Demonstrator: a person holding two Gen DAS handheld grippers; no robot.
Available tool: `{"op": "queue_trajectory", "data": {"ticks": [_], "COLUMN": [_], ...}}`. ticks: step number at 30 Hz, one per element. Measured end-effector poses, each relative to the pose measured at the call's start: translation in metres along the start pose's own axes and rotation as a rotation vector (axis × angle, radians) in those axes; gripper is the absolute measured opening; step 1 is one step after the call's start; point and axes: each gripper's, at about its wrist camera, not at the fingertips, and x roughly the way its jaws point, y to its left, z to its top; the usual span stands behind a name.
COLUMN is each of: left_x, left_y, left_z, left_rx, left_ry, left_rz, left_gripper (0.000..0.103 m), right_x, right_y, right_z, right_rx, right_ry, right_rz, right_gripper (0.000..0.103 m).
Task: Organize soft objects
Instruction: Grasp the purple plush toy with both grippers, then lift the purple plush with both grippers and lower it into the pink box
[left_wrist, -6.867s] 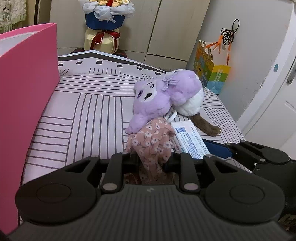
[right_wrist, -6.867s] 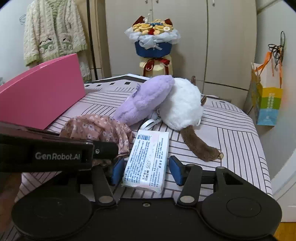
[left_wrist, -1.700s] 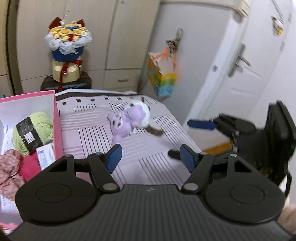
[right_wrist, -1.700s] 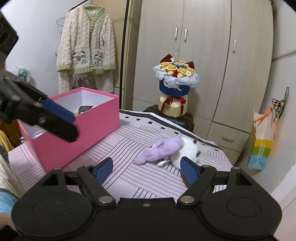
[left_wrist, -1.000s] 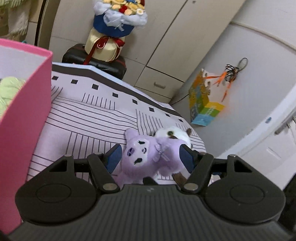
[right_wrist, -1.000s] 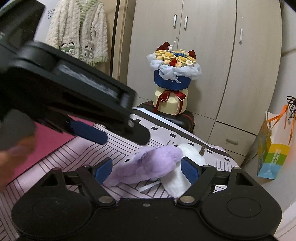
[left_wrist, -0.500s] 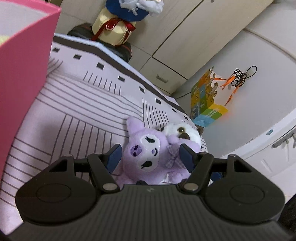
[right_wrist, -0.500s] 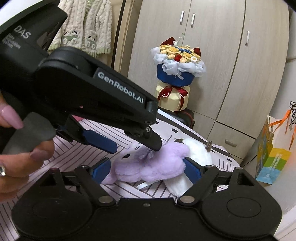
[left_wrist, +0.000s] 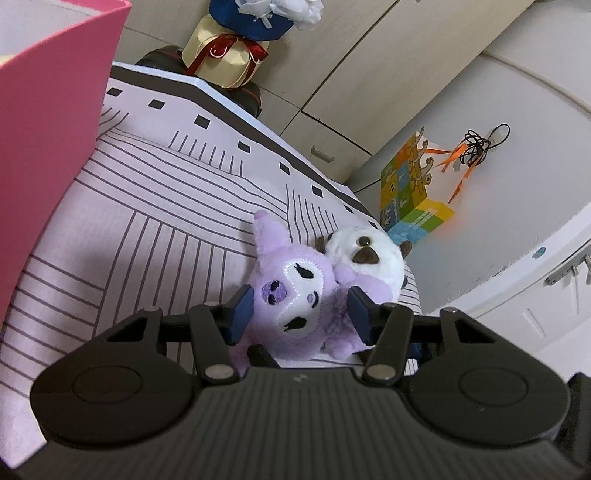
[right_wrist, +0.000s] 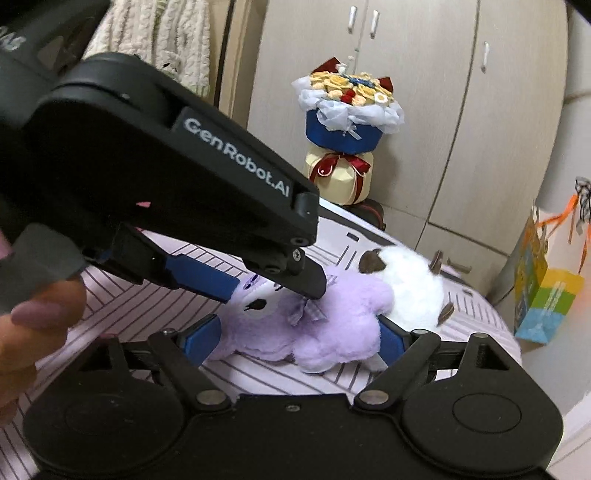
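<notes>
Left gripper (left_wrist: 297, 314) had just been closing its blue pads (left_wrist: 242, 312) around the head of the purple plush toy (left_wrist: 295, 295), and both pads now sat against the fur at either side of the embroidered face; a second ago they stood wider, clear of it. I judged this the start of a pick-up, with the pink box (left_wrist: 48, 122) to the left of the plush as the likely destination, since the earlier soft things already lay inside it.

Beside the purple plush toy, touching it on the right, lay a white plush toy (left_wrist: 369, 258) with a brown nose and small brown ears. Both rested on the striped lilac bed sheet (left_wrist: 155, 206), which looked smooth and thin.

Right gripper (right_wrist: 295, 341) stood spread wide, its pads flanking the purple body without visibly pressing it.

Fur on both toys looked short, dense and squashy, the shapes rounded and lumpy, so the head would likely compress under the pads. Behind the plush stood a wrapped bouquet (right_wrist: 347, 107), crisp paper and ribbon.
</notes>
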Motion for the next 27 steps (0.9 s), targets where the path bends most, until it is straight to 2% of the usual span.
{"op": "queue_trajectory", "data": {"ticks": [3, 10, 14, 20, 27], "left_x": [-0.007, -0.03, -0.048, -0.07, -0.101], "left_y": [-0.004, -0.011, -0.02, -0.021, -0.017], "left_z": [-0.004, -0.018, -0.029, -0.048, -0.071], "left_rx": [0.024, 0.067, 0.134, 0.169, 0.213], "left_ry": [-0.001, 0.014, 0.035, 0.108, 0.17], "left_rz": [-0.006, -0.03, -0.029, -0.041, -0.072], "left_gripper": [0.054, 0.054, 0.054, 0.054, 0.054], "right_x": [-0.003, -0.03, -0.047, -0.072, -0.102], "right_y": [-0.001, 0.012, 0.018, 0.03, 0.052], "right_z": [0.0, -0.004, -0.011, -0.027, -0.036], "right_rx": [0.056, 0.084, 0.132, 0.207, 0.2], "right_ry": [0.014, -0.003, -0.003, 0.017, 0.061], "right_rz": [0.021, 0.007, 0.022, 0.054, 0.076], "right_gripper": [0.09, 0.09, 0.09, 0.09, 0.09]}}
